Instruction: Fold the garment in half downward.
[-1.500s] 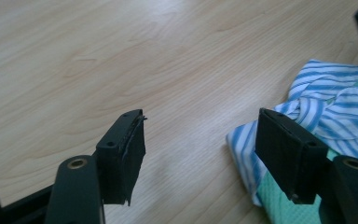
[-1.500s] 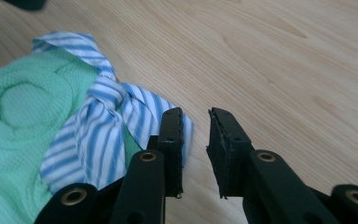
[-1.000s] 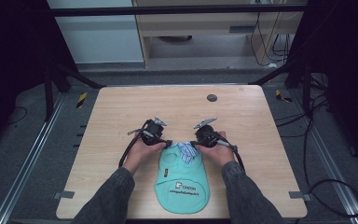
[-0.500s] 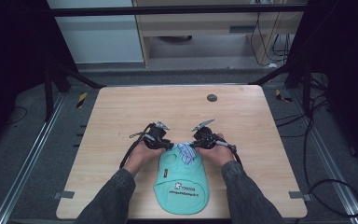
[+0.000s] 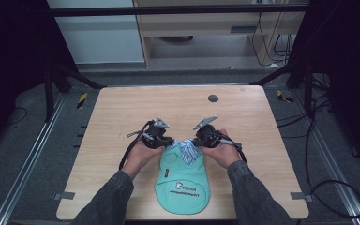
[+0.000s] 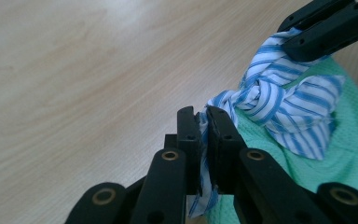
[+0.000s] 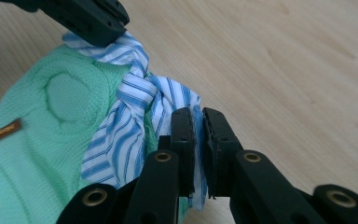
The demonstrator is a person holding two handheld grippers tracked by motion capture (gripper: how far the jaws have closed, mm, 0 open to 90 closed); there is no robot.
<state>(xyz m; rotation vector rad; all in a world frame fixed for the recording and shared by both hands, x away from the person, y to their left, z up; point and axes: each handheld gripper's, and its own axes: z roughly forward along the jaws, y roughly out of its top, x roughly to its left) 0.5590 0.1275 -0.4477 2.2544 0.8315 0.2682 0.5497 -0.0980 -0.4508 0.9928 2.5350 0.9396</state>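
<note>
Pinching one end of the blue-striped cloth (image 7: 135, 116) between the right gripper (image 7: 198, 140) jaws, over the wooden table (image 7: 284, 70). Lying knotted across the green garment (image 7: 42, 140), other end being clamped by the left gripper (image 7: 91, 18) at top left.

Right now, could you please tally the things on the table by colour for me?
Mint green: 1, the bag.
Blue-and-white striped: 1, the knotted cloth tie.
Black: 3, the left tongs, the right tongs, the small round disc.
Total: 5.

Mint-green garment (image 5: 183, 180), blue-and-white striped collar (image 6: 284, 105), black jaws.
</note>
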